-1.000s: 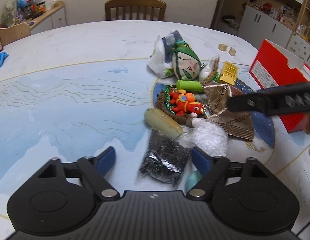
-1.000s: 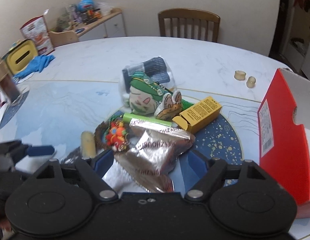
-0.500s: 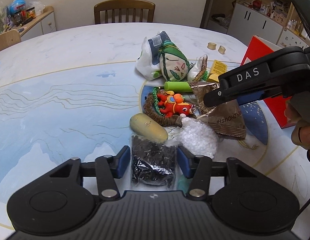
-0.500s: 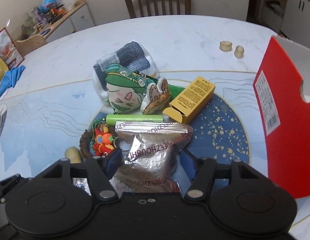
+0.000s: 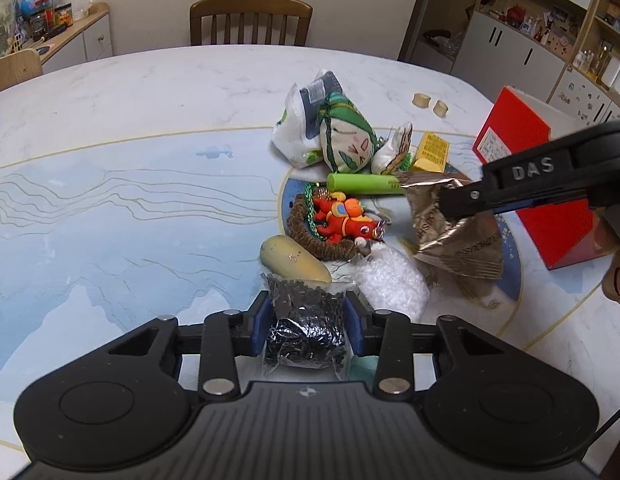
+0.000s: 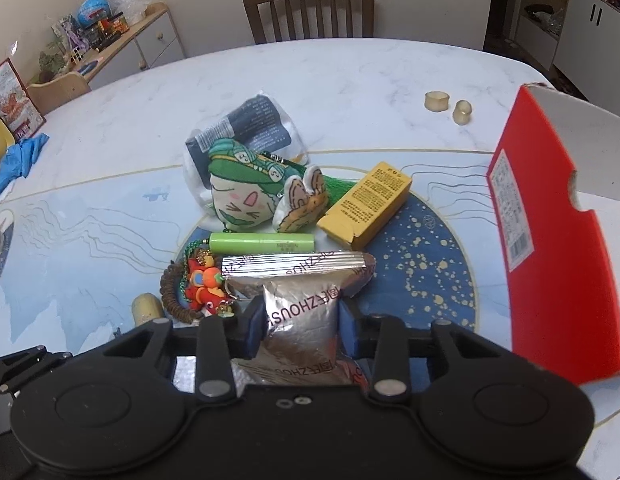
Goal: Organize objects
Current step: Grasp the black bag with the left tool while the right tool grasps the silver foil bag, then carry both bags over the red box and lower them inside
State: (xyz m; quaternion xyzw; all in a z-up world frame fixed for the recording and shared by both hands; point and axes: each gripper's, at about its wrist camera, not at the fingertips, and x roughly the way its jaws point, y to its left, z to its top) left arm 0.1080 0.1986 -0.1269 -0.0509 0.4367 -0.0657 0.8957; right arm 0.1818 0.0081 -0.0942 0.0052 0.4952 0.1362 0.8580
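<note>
A pile of small objects lies on the round table. My left gripper [image 5: 306, 324] is shut on a clear bag of black bits [image 5: 304, 320] at the pile's near edge. My right gripper [image 6: 300, 328] is shut on a silver foil snack bag [image 6: 300, 304], which also shows in the left wrist view [image 5: 454, 240]. Beyond lie a green tube [image 6: 262, 242], a yellow box [image 6: 366, 204], a green-haired plush [image 6: 238, 188], a red toy on a brown bead loop [image 5: 342, 224], a beige oval piece [image 5: 294, 262] and a bag of white beads [image 5: 390, 284].
An open red box [image 6: 546, 248] stands at the right of the pile. Two small tan rings [image 6: 448, 106] lie further back. A wooden chair [image 6: 310, 8] stands behind the table. A blue cloth [image 6: 18, 160] lies at the far left.
Both grippers have closed: the left onto the bag of black bits, the right onto the foil bag. The right gripper has moved in over the pile.
</note>
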